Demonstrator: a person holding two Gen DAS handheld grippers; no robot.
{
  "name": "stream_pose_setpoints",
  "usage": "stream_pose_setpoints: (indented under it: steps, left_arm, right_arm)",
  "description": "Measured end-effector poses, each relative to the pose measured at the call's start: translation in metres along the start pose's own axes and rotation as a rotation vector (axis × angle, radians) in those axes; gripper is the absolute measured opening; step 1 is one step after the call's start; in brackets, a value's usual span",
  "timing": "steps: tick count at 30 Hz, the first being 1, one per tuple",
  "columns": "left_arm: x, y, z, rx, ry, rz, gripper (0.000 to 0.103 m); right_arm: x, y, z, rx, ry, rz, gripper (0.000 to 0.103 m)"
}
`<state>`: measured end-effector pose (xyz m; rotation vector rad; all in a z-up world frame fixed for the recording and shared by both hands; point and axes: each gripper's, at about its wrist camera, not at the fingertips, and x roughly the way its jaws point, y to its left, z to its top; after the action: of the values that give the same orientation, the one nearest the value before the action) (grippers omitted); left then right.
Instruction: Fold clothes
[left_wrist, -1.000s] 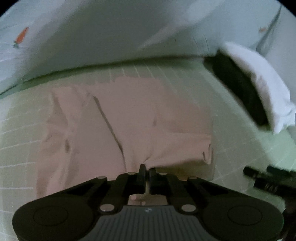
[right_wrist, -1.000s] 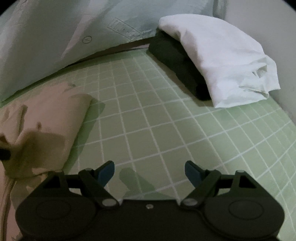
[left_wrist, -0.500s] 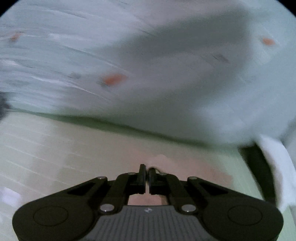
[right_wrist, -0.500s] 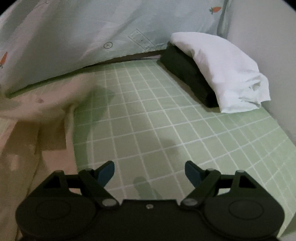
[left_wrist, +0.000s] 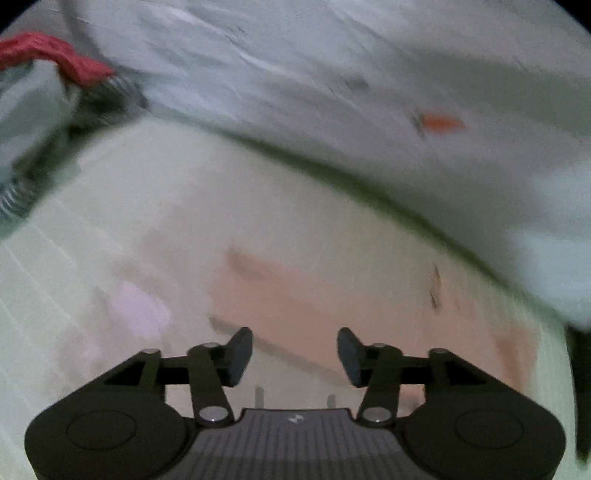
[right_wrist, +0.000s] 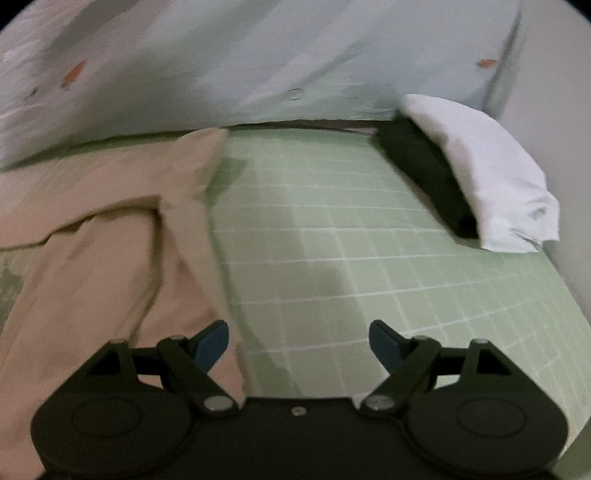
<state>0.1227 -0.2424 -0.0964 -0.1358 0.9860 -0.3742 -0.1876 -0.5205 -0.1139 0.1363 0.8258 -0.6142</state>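
Note:
A pale pink garment (right_wrist: 110, 251) lies on the green checked sheet (right_wrist: 369, 266), partly folded over itself, at the left of the right wrist view. The same pink garment (left_wrist: 332, 295) shows blurred under the left gripper (left_wrist: 294, 354), whose jaws are opening with nothing pressed between the pads; the cloth lies below them. My right gripper (right_wrist: 298, 341) stands open above the sheet, its left fingertip (right_wrist: 212, 341) over the garment's right edge and nothing between its fingers.
A light blue quilt with small carrot prints (right_wrist: 258, 55) is bunched along the far side. A folded white cloth (right_wrist: 487, 173) rests on a dark folded pile (right_wrist: 424, 173) at the right by a wall. Red and grey fabric (left_wrist: 55, 59) sits at the far left.
The left gripper was shut on the pink garment's edge, carried it across, and now its jaws stand apart with the cloth lying loose. The right gripper has shifted left toward the garment, still open.

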Motion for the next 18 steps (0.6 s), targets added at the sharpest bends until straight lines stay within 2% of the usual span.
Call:
stream_pose_setpoints:
  steps: [3,7,9,13,15,18]
  left_arm:
    - [0.001,-0.026,-0.034,0.106,0.085,-0.076,0.058]
    - [-0.006,-0.059,-0.075,0.248,0.156,-0.112,0.059]
    - [-0.012,-0.069,-0.091,0.294,0.178,-0.120,0.059]
    - [-0.022,-0.074,-0.112,0.325,0.200,-0.090,0.059]
    - [-0.025,-0.073,-0.126,0.298,0.221,-0.086,0.059]
    - [-0.025,-0.070,-0.137,0.293,0.234,-0.055,0.059]
  right_arm:
    - [0.000,-0.001,-0.004,0.009,0.012,0.073,0.082]
    - [0.003,-0.008,-0.011,0.046,0.053,0.157,0.073]
    - [0.008,-0.011,-0.016,0.058,0.078,0.175,0.059]
    - [0.011,-0.020,-0.027,0.076,0.116,0.228,0.047]
    - [0.010,-0.023,-0.032,0.063,0.136,0.259,0.029]
    - [0.006,-0.023,-0.038,0.030,0.146,0.310,0.010]
